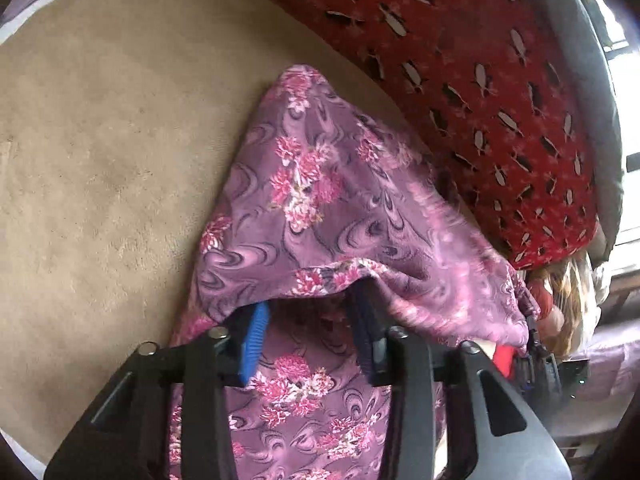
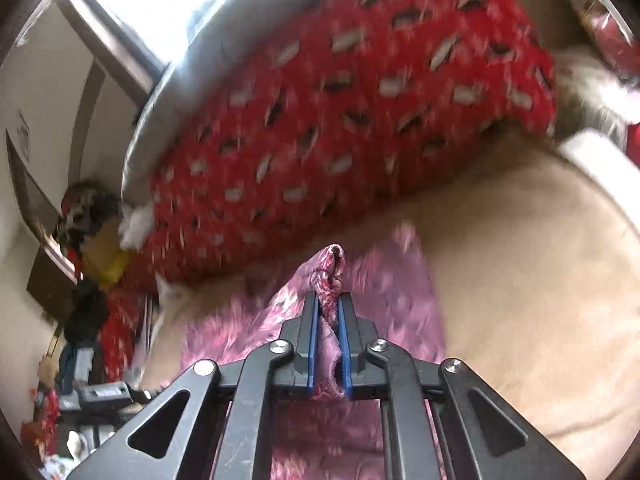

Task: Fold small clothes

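Beige plush bedding (image 1: pixel 100 152) is serving as the folding surface, with a red patterned blanket (image 1: pixel 460 60) lying along its far side and household clutter showing beyond it.

Working from the left: I am seeing the left gripper (image 1: pixel 308 320) with its jaws standing apart under a draped fold of the purple floral garment (image 1: pixel 320 184). The cloth is hanging over the fingertips, and the blue pad (image 1: pixel 254 340) is showing bare, so I am reading this gripper as released, not pinching. The garment is lying on the bedding just beside the red blanket.

Further right, the right gripper (image 2: pixel 330 308) is clenched on a bunched edge of the same garment, a tuft poking out past the tips.

My judgement for the fold: I should be keeping the right pinch firm, carrying that edge across low and level, and letting the left gripper seat on a single layer before pulling.

The left fingertips are hidden under cloth, the right view is heavily blurred, and the garment's near end is cut off, so its type is remaining unclear.
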Demonstrator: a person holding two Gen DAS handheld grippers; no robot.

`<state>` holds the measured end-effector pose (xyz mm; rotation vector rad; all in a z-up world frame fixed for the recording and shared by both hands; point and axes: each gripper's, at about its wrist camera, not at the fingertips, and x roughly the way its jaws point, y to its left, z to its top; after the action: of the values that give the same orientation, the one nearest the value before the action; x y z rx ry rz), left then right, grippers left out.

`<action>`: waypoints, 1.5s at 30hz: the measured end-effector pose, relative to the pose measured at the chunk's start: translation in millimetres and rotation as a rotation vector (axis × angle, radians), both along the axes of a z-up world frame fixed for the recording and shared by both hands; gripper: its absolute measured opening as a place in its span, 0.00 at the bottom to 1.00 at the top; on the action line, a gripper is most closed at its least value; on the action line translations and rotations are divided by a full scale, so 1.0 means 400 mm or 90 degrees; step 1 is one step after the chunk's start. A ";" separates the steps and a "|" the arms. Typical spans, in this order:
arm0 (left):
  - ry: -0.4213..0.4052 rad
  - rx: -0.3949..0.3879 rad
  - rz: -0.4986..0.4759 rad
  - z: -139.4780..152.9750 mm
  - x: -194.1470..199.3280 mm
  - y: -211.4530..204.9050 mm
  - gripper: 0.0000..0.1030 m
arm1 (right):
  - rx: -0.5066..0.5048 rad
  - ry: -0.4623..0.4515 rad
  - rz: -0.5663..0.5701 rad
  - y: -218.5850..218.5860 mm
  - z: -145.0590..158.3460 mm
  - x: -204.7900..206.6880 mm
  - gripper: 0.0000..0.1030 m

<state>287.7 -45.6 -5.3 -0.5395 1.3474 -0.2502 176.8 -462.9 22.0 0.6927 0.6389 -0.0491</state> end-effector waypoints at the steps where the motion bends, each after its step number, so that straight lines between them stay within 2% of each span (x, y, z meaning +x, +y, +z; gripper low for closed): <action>1: 0.013 0.015 -0.006 -0.010 -0.005 0.001 0.30 | 0.000 0.007 -0.009 -0.012 -0.008 0.003 0.08; 2: 0.022 0.036 -0.014 -0.021 -0.011 0.001 0.30 | 0.001 0.032 -0.012 -0.023 -0.031 0.012 0.08; 3: 0.034 0.070 -0.030 -0.035 -0.027 0.002 0.30 | -0.001 0.079 -0.014 -0.028 -0.067 0.023 0.09; 4: 0.041 0.078 -0.043 -0.044 -0.037 0.005 0.30 | -0.005 0.143 -0.007 -0.028 -0.117 0.036 0.09; 5: 0.047 0.066 -0.053 -0.050 -0.049 0.013 0.30 | -0.006 0.190 0.001 -0.025 -0.153 0.040 0.10; 6: 0.049 0.030 -0.055 -0.047 -0.067 0.031 0.30 | -0.003 0.216 0.007 -0.020 -0.181 0.031 0.10; 8: 0.028 -0.016 -0.052 -0.019 -0.083 0.046 0.30 | -0.013 0.186 -0.024 -0.020 -0.152 0.000 0.19; 9: 0.009 -0.027 -0.054 0.008 -0.085 0.045 0.29 | -0.024 0.180 -0.045 -0.019 -0.135 -0.008 0.20; 11: -0.041 -0.033 -0.063 0.076 -0.072 0.019 0.30 | -0.023 0.119 -0.075 -0.013 -0.083 -0.027 0.21; 12: -0.065 -0.028 -0.072 0.111 -0.056 -0.008 0.32 | -0.010 0.083 -0.065 0.000 -0.054 -0.026 0.22; 13: -0.082 -0.019 -0.081 0.133 -0.041 -0.035 0.34 | -0.005 0.071 -0.051 0.013 -0.040 -0.020 0.24; 14: -0.094 -0.005 -0.090 0.145 -0.026 -0.061 0.42 | -0.001 0.062 -0.032 0.029 -0.028 -0.012 0.25; 15: -0.102 0.020 -0.100 0.145 -0.011 -0.090 0.48 | 0.003 0.055 -0.009 0.050 -0.023 -0.003 0.25; 17: -0.102 0.082 -0.121 0.110 0.017 -0.154 0.48 | -0.002 0.055 0.019 0.086 -0.030 0.011 0.25; 19: -0.071 0.159 -0.138 0.025 0.036 -0.195 0.48 | -0.006 0.078 0.031 0.113 -0.079 0.024 0.26; 20: -0.047 0.186 -0.144 -0.022 0.040 -0.205 0.48 | -0.005 0.119 0.040 0.120 -0.126 0.036 0.32; 21: -0.019 0.208 -0.152 -0.073 0.041 -0.209 0.51 | -0.005 0.158 0.049 0.121 -0.163 0.042 0.28; 22: -0.043 0.205 -0.153 -0.088 0.032 -0.203 0.51 | -0.007 0.204 0.070 0.128 -0.214 0.049 0.27; 23: -0.059 0.201 -0.156 -0.078 0.025 -0.202 0.51 | -0.028 0.172 0.075 0.131 -0.208 0.034 0.28; 24: -0.061 0.200 -0.164 -0.064 0.016 -0.197 0.50 | -0.041 0.164 0.090 0.134 -0.190 0.027 0.28; 26: -0.054 0.151 -0.167 -0.037 -0.013 -0.171 0.50 | -0.040 0.179 0.101 0.130 -0.164 0.020 0.31; 27: -0.064 0.132 -0.168 -0.024 -0.033 -0.157 0.51 | -0.040 0.155 0.100 0.125 -0.140 -0.004 0.31; 28: -0.073 0.140 -0.165 -0.022 -0.056 -0.146 0.54 | -0.042 0.136 0.101 0.119 -0.127 -0.024 0.34; 29: -0.070 0.151 -0.166 -0.031 -0.067 -0.144 0.59 | -0.043 0.129 0.104 0.121 -0.118 -0.040 0.50; 30: -0.049 0.169 -0.180 -0.065 -0.077 -0.154 0.58 | -0.040 0.144 0.112 0.120 -0.134 -0.056 0.61; 31: -0.046 0.189 -0.189 -0.077 -0.085 -0.165 0.58 | -0.038 0.178 0.118 0.128 -0.161 -0.054 0.59; 32: -0.067 0.214 -0.204 -0.074 -0.101 -0.177 0.58 | -0.038 0.219 0.126 0.133 -0.195 -0.052 0.59; 33: -0.080 0.242 -0.224 -0.061 -0.125 -0.191 0.59 | -0.055 0.230 0.135 0.147 -0.206 -0.059 0.58; 34: -0.074 0.241 -0.240 -0.059 -0.145 -0.198 0.59 | -0.085 0.225 0.137 0.165 -0.193 -0.079 0.58; 35: -0.060 0.228 -0.254 -0.062 -0.165 -0.200 0.59 | -0.107 0.249 0.152 0.188 -0.183 -0.098 0.58; 39: -0.042 0.222 -0.269 -0.065 -0.267 -0.170 0.59 | -0.148 0.284 0.198 0.239 -0.167 -0.191 0.58; 45: 0.035 0.159 -0.253 -0.065 -0.400 -0.061 0.59 | -0.121 0.320 0.200 0.236 -0.152 -0.404 0.58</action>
<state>127.5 -69.9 -31.5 -0.0661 1.5089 -0.3864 15.2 -368.6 -38.6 0.3868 1.2039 0.0084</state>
